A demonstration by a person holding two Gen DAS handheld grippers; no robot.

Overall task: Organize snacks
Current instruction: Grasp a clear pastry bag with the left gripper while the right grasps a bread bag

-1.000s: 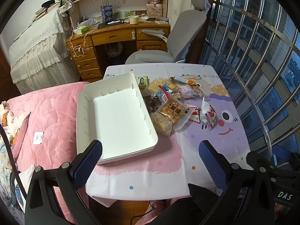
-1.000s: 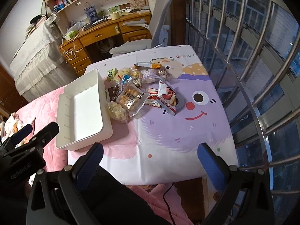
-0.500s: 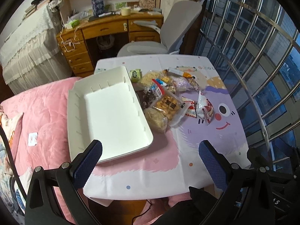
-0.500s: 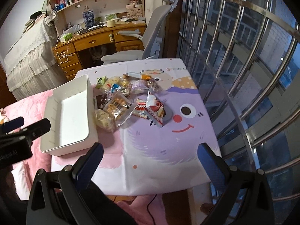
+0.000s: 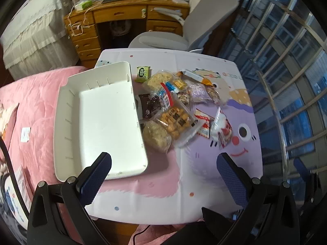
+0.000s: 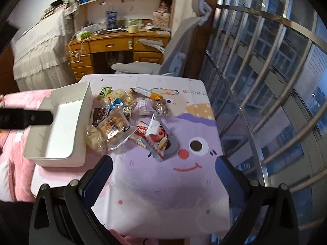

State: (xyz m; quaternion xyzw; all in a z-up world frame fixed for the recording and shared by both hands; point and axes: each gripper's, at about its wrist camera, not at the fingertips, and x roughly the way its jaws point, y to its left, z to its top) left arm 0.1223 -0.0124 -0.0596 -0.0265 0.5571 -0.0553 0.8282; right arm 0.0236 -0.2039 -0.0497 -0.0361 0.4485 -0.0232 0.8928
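A white empty tray (image 5: 67,122) (image 6: 79,122) lies on the left side of a small table with a cartoon cloth (image 5: 204,173) (image 6: 163,187). Right beside it sits a pile of several snack packets (image 5: 173,120) (image 6: 114,126), among them a green packet (image 5: 143,74) (image 6: 103,92) and a red-and-white pouch (image 5: 221,127) (image 6: 156,136). My left gripper (image 5: 163,175) hovers open above the table's near edge, nothing between its blue pads. My right gripper (image 6: 163,177) is open too, above the purple face print. The left gripper's body (image 6: 24,118) shows at the left edge of the right wrist view.
A grey office chair (image 5: 184,28) (image 6: 173,49) stands behind the table, with a wooden desk (image 5: 122,18) (image 6: 114,45) and bookshelf beyond. Metal window bars (image 5: 286,71) (image 6: 265,71) run along the right. A pink quilt (image 5: 26,110) lies left of the table.
Both grippers have moved forward and down toward the table, so tray and snacks look larger. The left gripper's body reaches further over the tray in the right wrist view. Both stay open.
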